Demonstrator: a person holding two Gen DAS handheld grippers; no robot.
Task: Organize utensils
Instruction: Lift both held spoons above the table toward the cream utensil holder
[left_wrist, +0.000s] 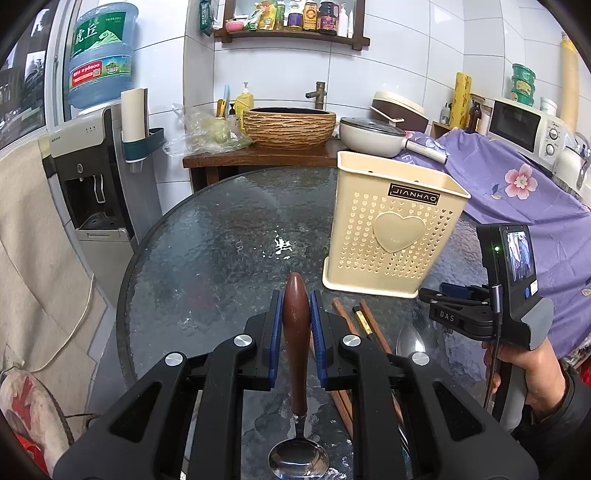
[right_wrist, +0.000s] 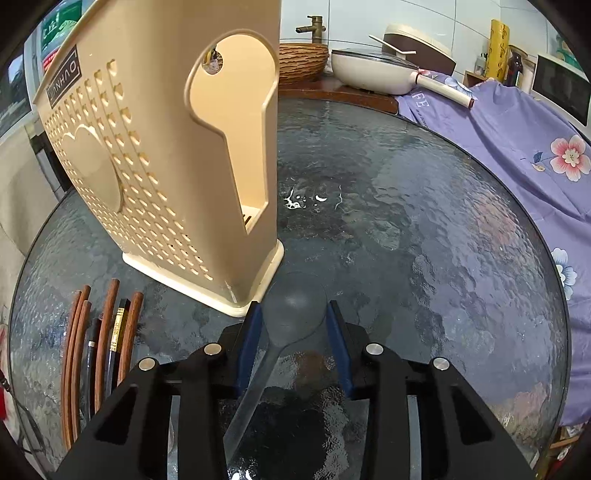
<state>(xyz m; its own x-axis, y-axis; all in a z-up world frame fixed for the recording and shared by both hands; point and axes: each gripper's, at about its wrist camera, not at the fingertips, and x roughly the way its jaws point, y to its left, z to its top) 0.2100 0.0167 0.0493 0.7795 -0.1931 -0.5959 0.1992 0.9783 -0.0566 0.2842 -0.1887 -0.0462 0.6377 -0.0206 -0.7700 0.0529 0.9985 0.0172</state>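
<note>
My left gripper (left_wrist: 295, 299) is shut on the brown wooden handle of a metal ladle-spoon (left_wrist: 295, 332), bowl end toward the camera, above the glass table (left_wrist: 207, 258). The cream perforated utensil holder (left_wrist: 391, 225) stands just right of it. My right gripper (right_wrist: 293, 314) is shut on the bowl of a grey metal spoon (right_wrist: 291, 314), whose handle points back toward the camera, beside the holder's base (right_wrist: 207, 273). Several wooden and dark chopsticks (right_wrist: 107, 343) lie on the table to the left; they also show in the left wrist view (left_wrist: 362, 325), next to another metal spoon (left_wrist: 410, 341).
The purple floral cloth (left_wrist: 517, 184) covers things at the table's right edge. Behind the table a wooden counter holds a woven basin (left_wrist: 290, 127) and a white pan (left_wrist: 373, 133). A water dispenser (left_wrist: 92, 177) stands at the left.
</note>
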